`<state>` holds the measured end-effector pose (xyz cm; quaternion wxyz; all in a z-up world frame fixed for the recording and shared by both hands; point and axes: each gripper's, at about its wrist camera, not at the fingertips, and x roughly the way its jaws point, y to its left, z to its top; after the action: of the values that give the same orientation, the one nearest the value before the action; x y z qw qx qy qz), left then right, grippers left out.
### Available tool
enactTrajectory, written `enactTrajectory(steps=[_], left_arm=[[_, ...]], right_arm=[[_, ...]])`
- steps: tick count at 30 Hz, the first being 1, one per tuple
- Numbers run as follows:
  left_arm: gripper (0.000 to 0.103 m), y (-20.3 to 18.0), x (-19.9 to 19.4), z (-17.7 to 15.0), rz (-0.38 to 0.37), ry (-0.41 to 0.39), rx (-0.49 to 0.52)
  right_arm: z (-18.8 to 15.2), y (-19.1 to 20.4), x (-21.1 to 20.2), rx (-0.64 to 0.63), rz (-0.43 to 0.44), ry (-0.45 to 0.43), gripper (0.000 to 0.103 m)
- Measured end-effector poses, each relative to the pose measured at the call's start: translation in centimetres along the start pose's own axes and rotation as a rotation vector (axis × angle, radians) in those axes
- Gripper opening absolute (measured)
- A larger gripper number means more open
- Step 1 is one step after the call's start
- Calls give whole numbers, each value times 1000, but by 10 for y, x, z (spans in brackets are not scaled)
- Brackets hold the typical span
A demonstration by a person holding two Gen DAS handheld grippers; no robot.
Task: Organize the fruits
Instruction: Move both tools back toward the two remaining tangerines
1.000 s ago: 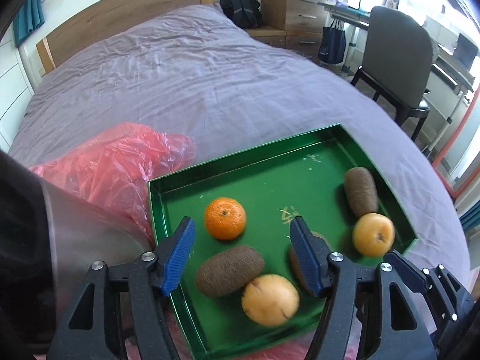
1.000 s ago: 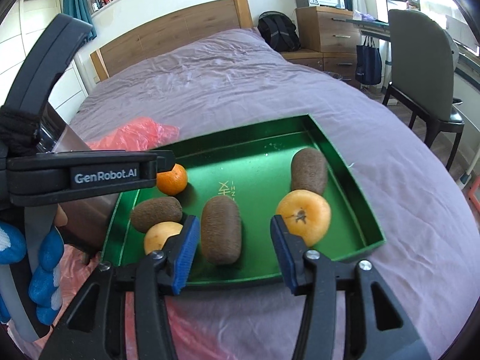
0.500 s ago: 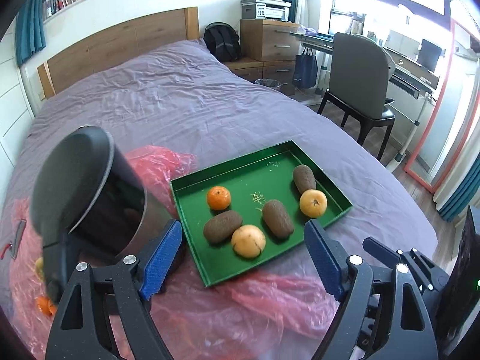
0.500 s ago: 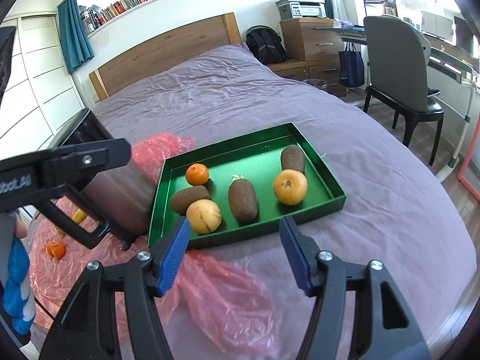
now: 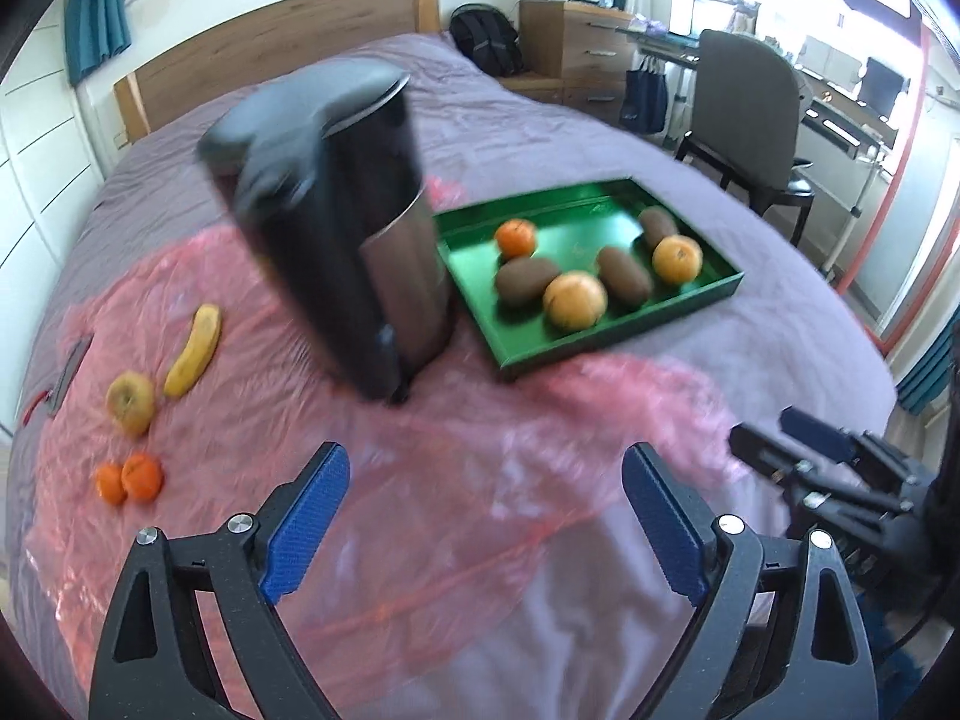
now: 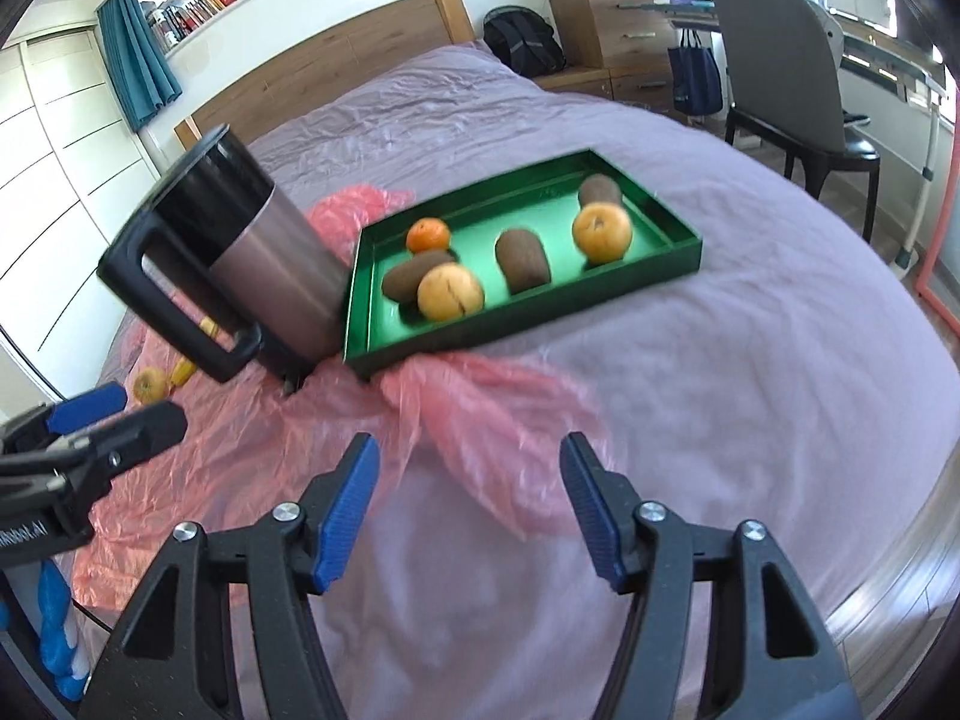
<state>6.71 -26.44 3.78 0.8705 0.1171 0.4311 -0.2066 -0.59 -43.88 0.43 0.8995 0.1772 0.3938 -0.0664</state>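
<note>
A green tray point(image 5: 690, 300) point(image 6: 660, 264) on the purple bed holds three brown kiwis, two yellow-orange fruits and a small mandarin point(image 5: 516, 238) point(image 6: 428, 235). On the pink plastic sheet point(image 5: 420, 480) at the left lie a banana point(image 5: 193, 350), an apple point(image 5: 131, 402) and two small mandarins point(image 5: 129, 477). My left gripper point(image 5: 483, 531) is open and empty, low over the sheet, well short of the tray. My right gripper point(image 6: 471, 507) is open and empty, over the bed in front of the tray.
A tall steel jug with a black lid and handle point(image 5: 360, 228) point(image 6: 252, 252) stands just left of the tray. A chair point(image 5: 750, 114), desk and drawers are beyond the bed's right side. A wooden headboard point(image 6: 336, 60) is at the far end.
Both grippers have pulled back and up from the tray, so the tray looks smaller. The jug and the loose fruit at the left have come into view. Both grippers stay open.
</note>
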Motion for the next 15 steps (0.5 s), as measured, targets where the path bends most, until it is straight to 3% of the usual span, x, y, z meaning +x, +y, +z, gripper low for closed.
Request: enactTrajectory(steps=[8, 15], left_arm=[[90, 61, -4, -60, 90, 44, -110], [89, 123, -21, -97, 179, 40, -201]], right_arm=[[-25, 30, 4, -40, 23, 55, 75], [-32, 89, 4, -158, 74, 76, 75]])
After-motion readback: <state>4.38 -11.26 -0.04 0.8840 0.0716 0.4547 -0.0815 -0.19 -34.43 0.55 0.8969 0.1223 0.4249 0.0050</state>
